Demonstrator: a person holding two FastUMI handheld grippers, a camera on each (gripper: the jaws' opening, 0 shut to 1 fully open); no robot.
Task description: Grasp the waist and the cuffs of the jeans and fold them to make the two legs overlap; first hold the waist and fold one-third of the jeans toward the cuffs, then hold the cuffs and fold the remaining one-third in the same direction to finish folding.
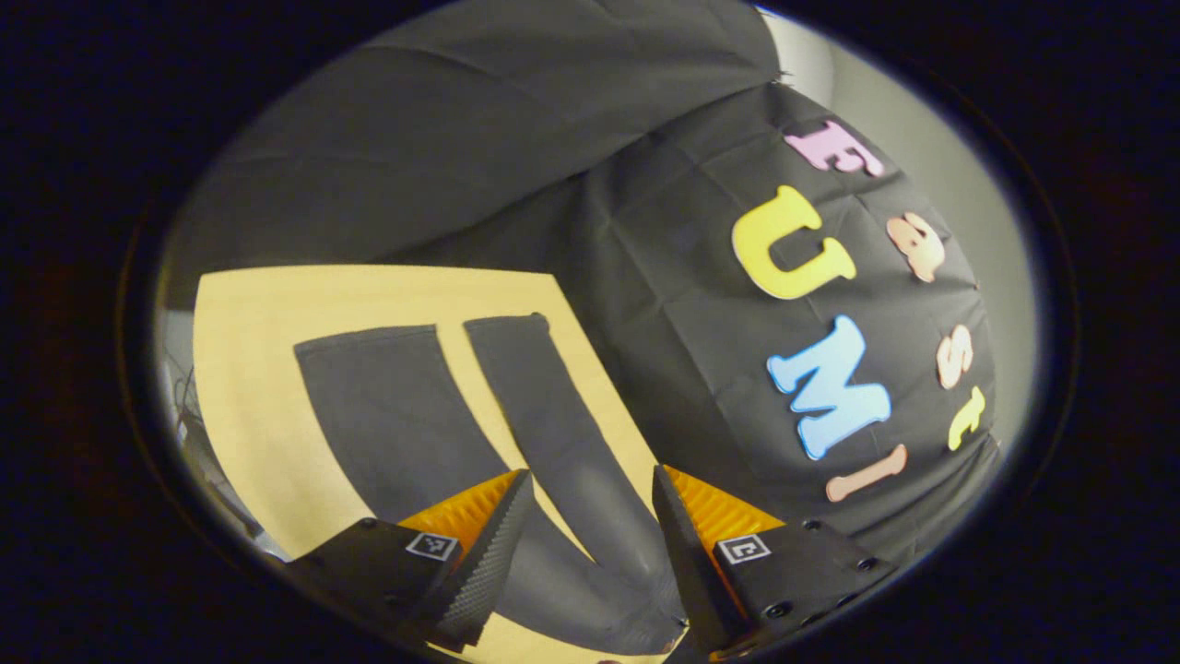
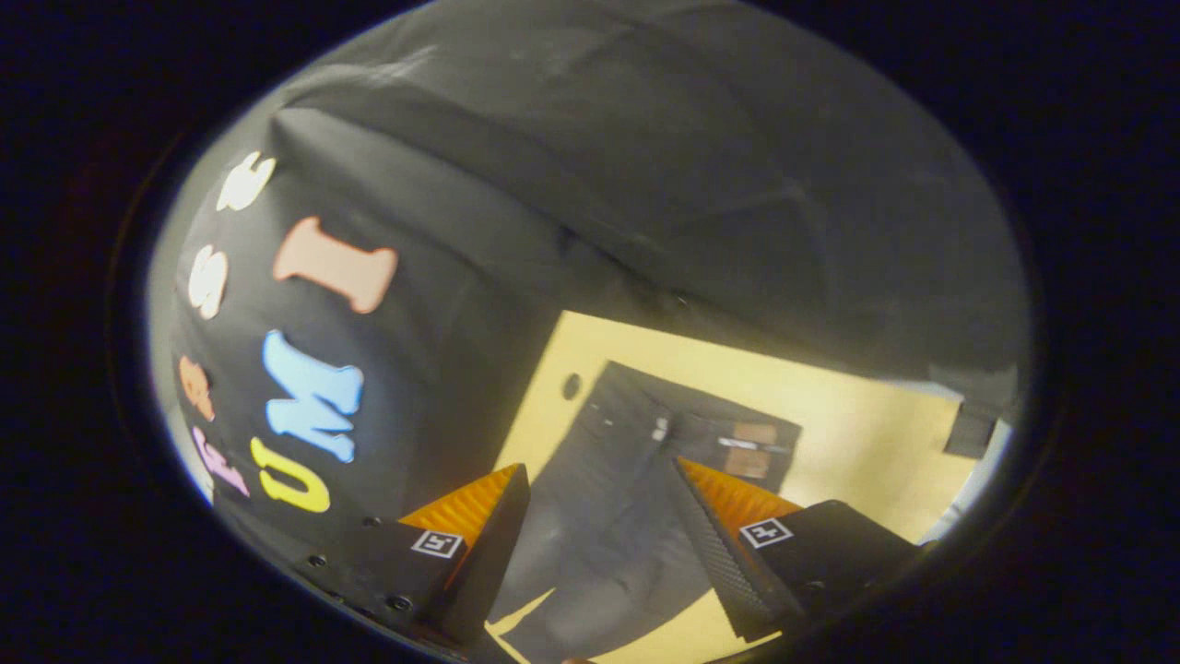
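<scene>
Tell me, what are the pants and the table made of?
The jeans look like dark denim: matte, soft, lying flat with seams, and a waist button shows in the right gripper view. The table looks like smooth pale wood or laminate; which one, I cannot tell.

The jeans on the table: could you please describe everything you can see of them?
The jeans are dark grey denim by the look of it, spread flat and unfolded on the yellow table. In the left gripper view both legs lie apart, cuffs at the far end. In the right gripper view the waist shows a button, fly and a brown patch. Nothing grips them; both pairs of tongs hover open above.
</scene>
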